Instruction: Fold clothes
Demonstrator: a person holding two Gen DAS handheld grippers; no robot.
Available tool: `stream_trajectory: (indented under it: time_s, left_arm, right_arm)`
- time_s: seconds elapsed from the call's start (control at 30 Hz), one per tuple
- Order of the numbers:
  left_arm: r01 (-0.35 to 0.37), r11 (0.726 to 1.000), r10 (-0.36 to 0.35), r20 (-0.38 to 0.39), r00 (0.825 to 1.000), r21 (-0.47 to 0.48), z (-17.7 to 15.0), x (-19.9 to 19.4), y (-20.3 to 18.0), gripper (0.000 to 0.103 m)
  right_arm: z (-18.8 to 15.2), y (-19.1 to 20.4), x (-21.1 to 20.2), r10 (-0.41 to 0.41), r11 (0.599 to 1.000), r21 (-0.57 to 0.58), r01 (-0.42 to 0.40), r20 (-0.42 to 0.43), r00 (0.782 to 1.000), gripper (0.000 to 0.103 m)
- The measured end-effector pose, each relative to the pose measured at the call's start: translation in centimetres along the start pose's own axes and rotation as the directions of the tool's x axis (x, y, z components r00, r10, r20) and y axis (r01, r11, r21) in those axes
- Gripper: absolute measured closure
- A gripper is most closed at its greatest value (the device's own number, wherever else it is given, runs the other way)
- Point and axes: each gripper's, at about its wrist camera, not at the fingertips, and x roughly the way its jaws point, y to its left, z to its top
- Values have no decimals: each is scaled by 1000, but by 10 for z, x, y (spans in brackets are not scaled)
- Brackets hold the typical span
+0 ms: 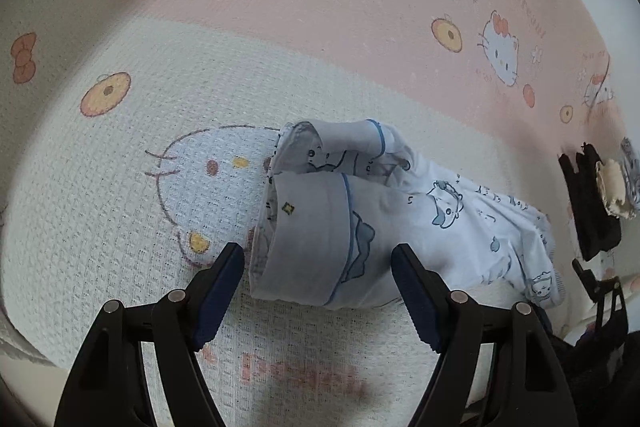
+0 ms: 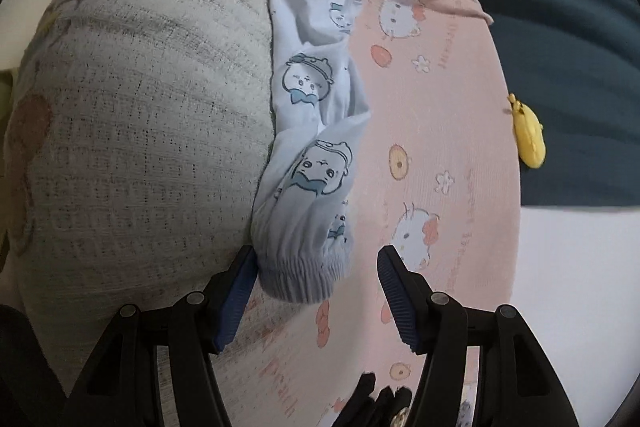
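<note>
A pale blue pyjama piece (image 1: 400,211) printed with cartoon animals lies in a long crumpled strip on a pink and white cat-print blanket (image 1: 360,27). Its folded band end sits between the fingers of my left gripper (image 1: 318,263), which points down and stands open, with the pads clear of the cloth. In the right wrist view the garment (image 2: 308,99) runs away from me. Its ribbed elastic cuff (image 2: 304,275) lies between the wide-apart fingers of my right gripper (image 2: 316,267). That gripper is open, and its left pad is right beside the cuff.
A black object with a beige piece (image 1: 592,203) lies at the blanket's right edge. In the right wrist view dark blue cloth (image 2: 560,67) bearing a small yellow thing (image 2: 528,135) lies past the blanket (image 2: 432,147), with a white surface (image 2: 580,287) below it.
</note>
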Motion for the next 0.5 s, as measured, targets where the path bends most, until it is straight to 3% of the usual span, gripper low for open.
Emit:
stream_trajectory:
  time_s: [0.1,0.2,0.27,0.3,0.33,0.4,0.5]
  left_arm:
    - [22,1000,-22,4,1000,-4,2,1,-2,28]
    - [38,999,-38,16,999,-6,-1,0,-3,29]
    - [39,999,-39,29,999,-9,-4,0,-2,32]
    - [30,1000,-30,34,999,-6,-5,1,-1,38]
    - [14,1000,-14,39,999,1,-7,1,0,56]
    - [-17,1000,16,47,999,15,-9,1,2,69]
    - [-31,999,30,71,997,15,-13,-2,5,78]
  right_arm:
    - [-2,-3,7,-11,1000,-9,11,-4,1000,42]
    - [-3,-3,9,38,999,26,-38,-9,999,48]
    - [-3,1,9,93,995,38,-92,-14,996,70]
    - [-2,4,9,119,992,40,-118,-16,993,74]
    - [-2,5,9,129,991,38,-129,-15,992,79]
    - [-3,5,8,149,988,49,-149,-9,989,81]
    - [-7,-13,12,238,954,185,-236,10,971,81]
